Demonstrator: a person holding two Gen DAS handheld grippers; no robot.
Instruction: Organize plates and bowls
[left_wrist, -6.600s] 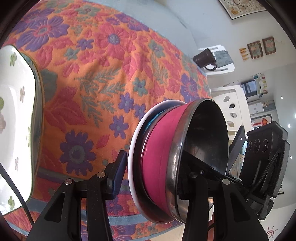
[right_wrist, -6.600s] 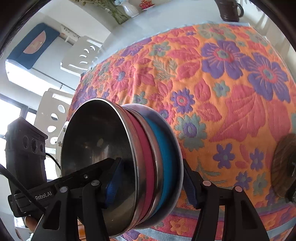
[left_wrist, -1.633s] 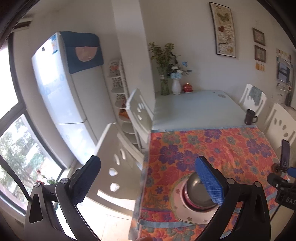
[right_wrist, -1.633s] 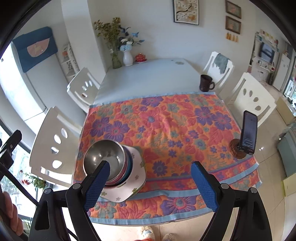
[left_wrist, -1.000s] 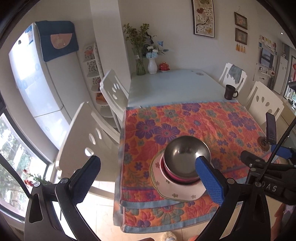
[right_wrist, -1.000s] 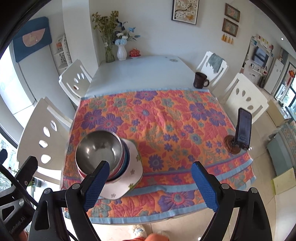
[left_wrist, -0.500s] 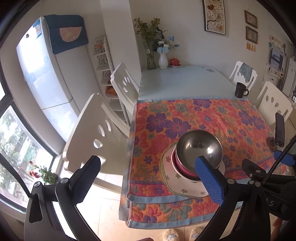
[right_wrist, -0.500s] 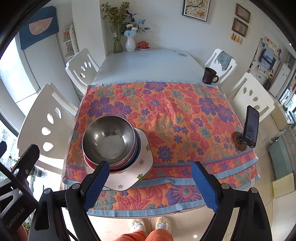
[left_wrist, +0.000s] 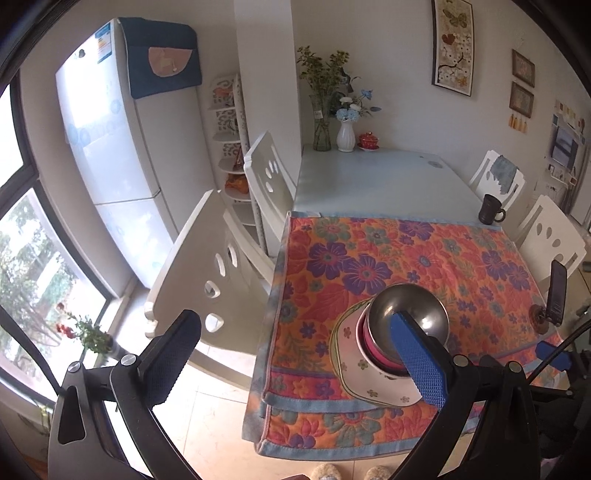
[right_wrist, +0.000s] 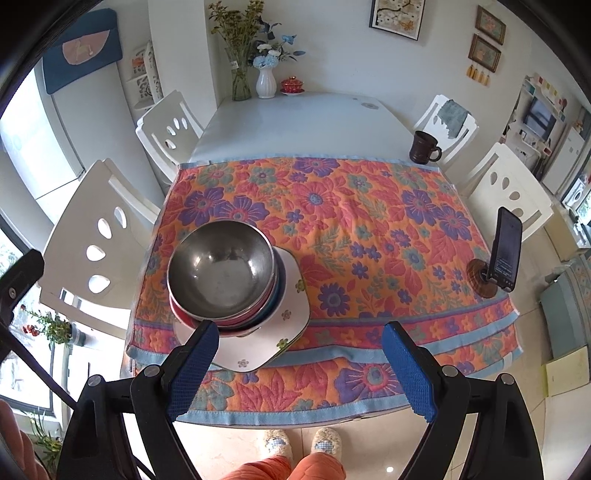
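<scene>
1. Bowls stacked on a flowered plate (right_wrist: 291, 314) sit at the near left corner of the tablecloth (right_wrist: 369, 229), with a steel bowl (right_wrist: 221, 269) on top and pink and blue bowls nested under it.
2. Right gripper (right_wrist: 295, 365) hangs above the near table edge, its blue pads spread wide and holding nothing.
3. Left gripper (left_wrist: 291, 358) is likewise spread wide and empty, held high off the table's left side.
4. Phone on a round stand (right_wrist: 504, 254) stands at the cloth's right edge.
5. Dark mug (right_wrist: 423, 147) sits beyond the cloth on the bare table (right_wrist: 295, 125).
6. White vase (right_wrist: 266, 83) stands at the far end.
</scene>
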